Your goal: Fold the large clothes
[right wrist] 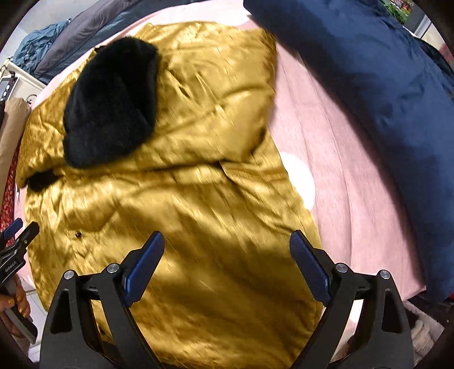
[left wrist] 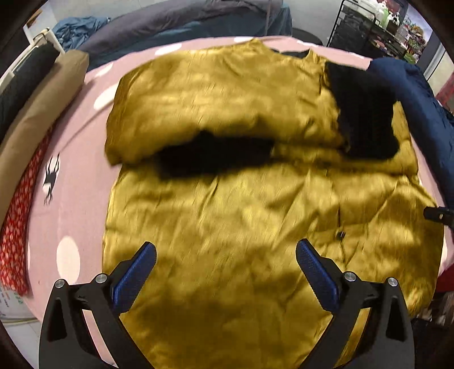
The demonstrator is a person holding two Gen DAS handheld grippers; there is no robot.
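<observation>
A large shiny mustard-gold coat (left wrist: 227, 184) (right wrist: 170, 198) lies spread on the pink bed, both sleeves folded across its body. Their black fur cuffs (left wrist: 215, 156) (left wrist: 366, 113) rest on top; the right wrist view shows one cuff (right wrist: 113, 105) at upper left. My left gripper (left wrist: 226, 249) hovers open above the coat's lower part, nothing between its blue pads. My right gripper (right wrist: 227, 241) is also open over the coat's lower right side, holding nothing. The left gripper's tip (right wrist: 20, 230) shows at that view's left edge, and the right gripper's tip (left wrist: 438, 214) at the left view's right edge.
The pink bedsheet (left wrist: 76, 198) (right wrist: 354, 184) has white dots. A navy garment (left wrist: 417, 93) (right wrist: 383, 85) lies to the right of the coat. Tan and red patterned fabrics (left wrist: 37, 119) lie along the left edge. Grey and blue bedding (left wrist: 170, 20) is piled at the back, beside a black wire rack (left wrist: 369, 28).
</observation>
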